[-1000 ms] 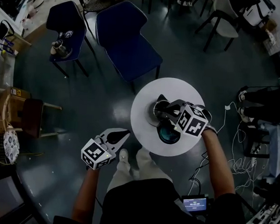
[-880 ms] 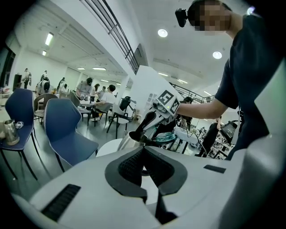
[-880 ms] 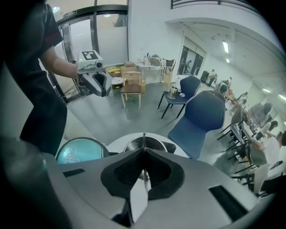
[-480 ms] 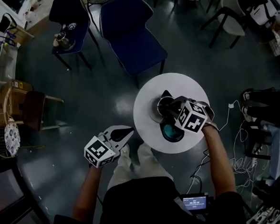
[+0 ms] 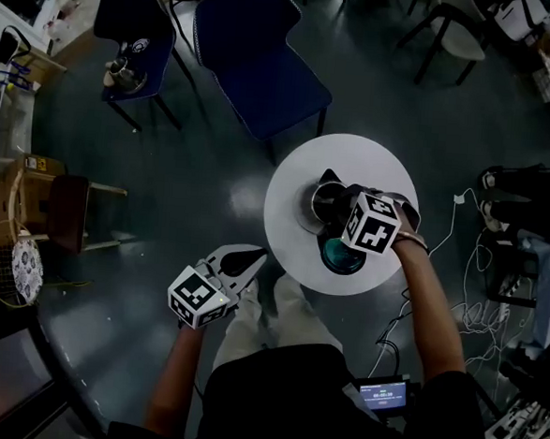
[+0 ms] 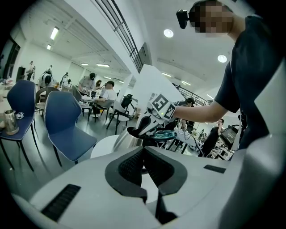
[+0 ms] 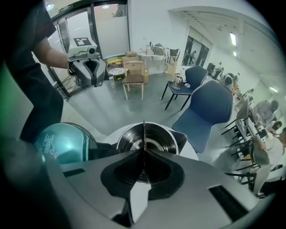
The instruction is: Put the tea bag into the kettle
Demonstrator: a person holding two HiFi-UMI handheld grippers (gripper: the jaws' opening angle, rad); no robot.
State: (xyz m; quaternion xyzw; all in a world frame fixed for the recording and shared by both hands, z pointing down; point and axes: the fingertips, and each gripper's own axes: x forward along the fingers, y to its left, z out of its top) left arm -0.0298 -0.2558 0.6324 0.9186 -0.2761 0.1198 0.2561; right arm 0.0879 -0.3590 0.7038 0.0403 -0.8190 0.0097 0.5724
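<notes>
On table [image 5: 355, 156]: one kettle [image 5: 317, 202]; one tea bag [image 7: 143, 129] in right claw [image 7: 144, 152].

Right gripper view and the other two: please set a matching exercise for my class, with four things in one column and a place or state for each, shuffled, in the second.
Things
1. tea bag
2. kettle
3. left hand-held gripper
4. teal container

Places or states
A. on the table, beside the kettle
B. shut, empty, held away from the table
C. pinched in the right hand-held gripper
D. steel, top open, below the tea bag

Pairs: 1-C, 2-D, 3-B, 4-A
</notes>
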